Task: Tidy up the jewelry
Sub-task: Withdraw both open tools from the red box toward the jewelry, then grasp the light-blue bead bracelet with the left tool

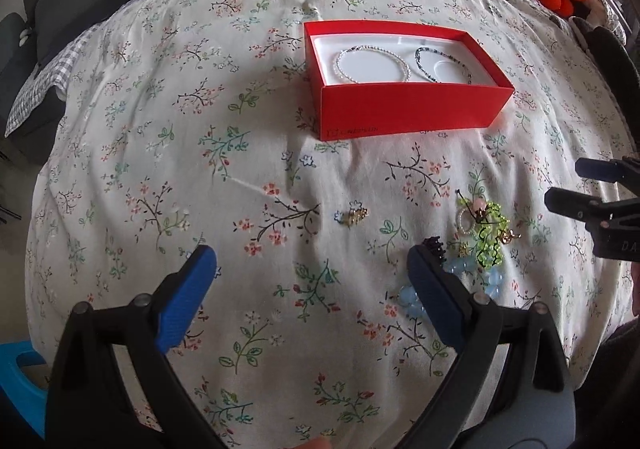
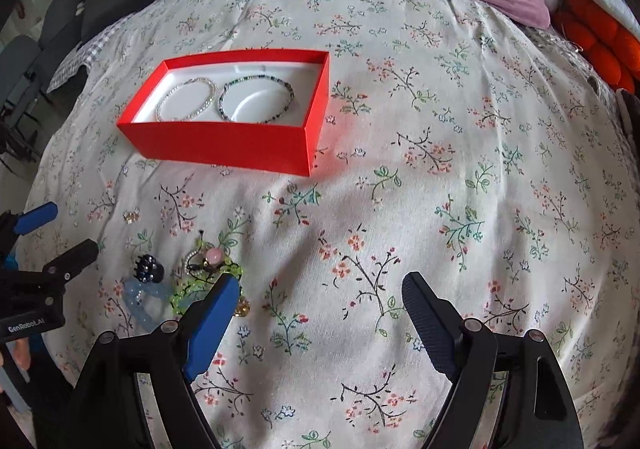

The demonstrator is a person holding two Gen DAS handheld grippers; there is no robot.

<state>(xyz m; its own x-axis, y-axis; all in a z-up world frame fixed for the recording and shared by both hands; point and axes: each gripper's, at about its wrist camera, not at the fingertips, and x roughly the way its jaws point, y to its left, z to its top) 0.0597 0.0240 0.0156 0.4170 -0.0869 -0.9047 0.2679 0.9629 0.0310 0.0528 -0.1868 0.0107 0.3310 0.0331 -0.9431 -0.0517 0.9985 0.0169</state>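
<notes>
Two bracelets already sat in the red box (image 1: pixel 416 111); the loose jewelry pile (image 1: pixel 482 233) lay nearer. Left gripper (image 1: pixel 312 269) and right gripper (image 2: pixel 320 297) both gaped empty, so picking one piece looked next.

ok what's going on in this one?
A person is sorting jewelry on a floral bedspread with two handheld grippers. Both the left gripper and the right gripper are open and hold nothing. The red box already contains a white bead bracelet and a dark bead bracelet. Loose pieces lie on the bedspread nearer the grippers: a green bead tangle, a light blue piece, a dark hair claw and a small gold item.
</notes>
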